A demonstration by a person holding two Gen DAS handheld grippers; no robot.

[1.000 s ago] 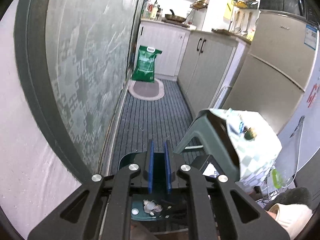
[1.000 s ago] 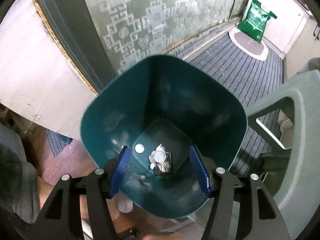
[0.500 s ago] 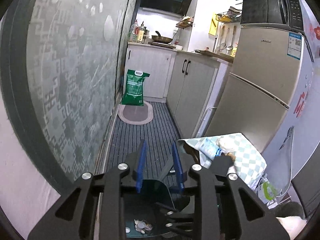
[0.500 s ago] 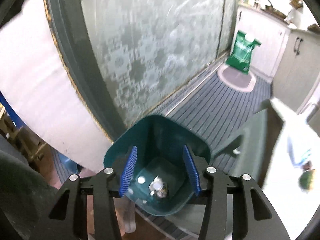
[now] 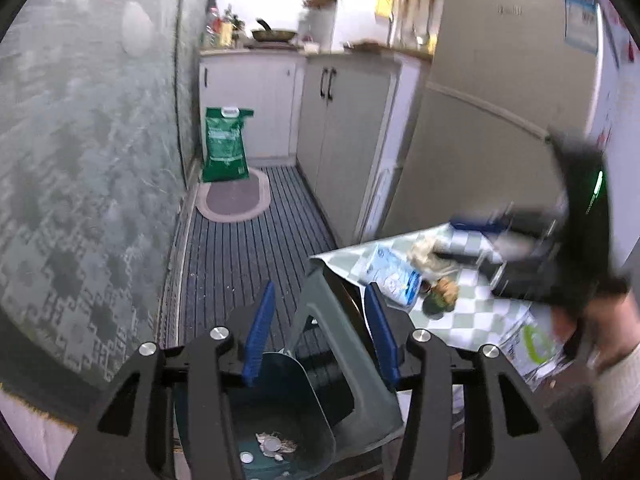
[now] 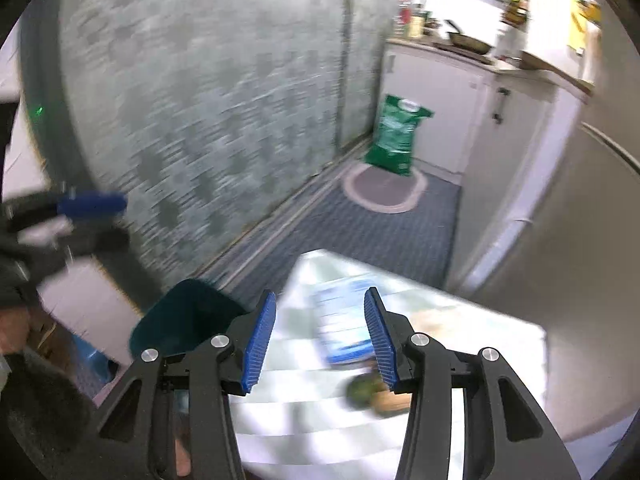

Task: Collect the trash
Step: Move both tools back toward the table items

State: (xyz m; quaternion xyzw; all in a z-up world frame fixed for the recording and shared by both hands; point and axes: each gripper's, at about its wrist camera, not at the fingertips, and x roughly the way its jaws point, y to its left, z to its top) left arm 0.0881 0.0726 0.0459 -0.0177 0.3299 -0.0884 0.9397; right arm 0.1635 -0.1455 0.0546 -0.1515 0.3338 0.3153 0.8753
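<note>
While the bin (image 5: 280, 412) stands on the floor at six o'clock in the left view, crumpled scraps (image 5: 276, 445) lie on its bottom. At its two o'clock a stool (image 5: 340, 344) rises, and beyond that the checked tabletop (image 5: 480, 316) carries a blue-white packet (image 5: 390, 276), a green lump (image 5: 434, 304) and a brown lump (image 5: 448, 287) touching each other. The left gripper (image 5: 318, 330) has just been opening its jaws; they stand apart with nothing pressed between them. The right gripper (image 6: 320, 340) hangs over the tabletop, its jaws having just narrowed a little, yet apart and empty, the blurred packet below them. At eleven o'clock in both views, a green sack (image 5: 223, 144) leans by the cabinets (image 5: 344, 128) on the striped floor (image 5: 240, 256).
</note>
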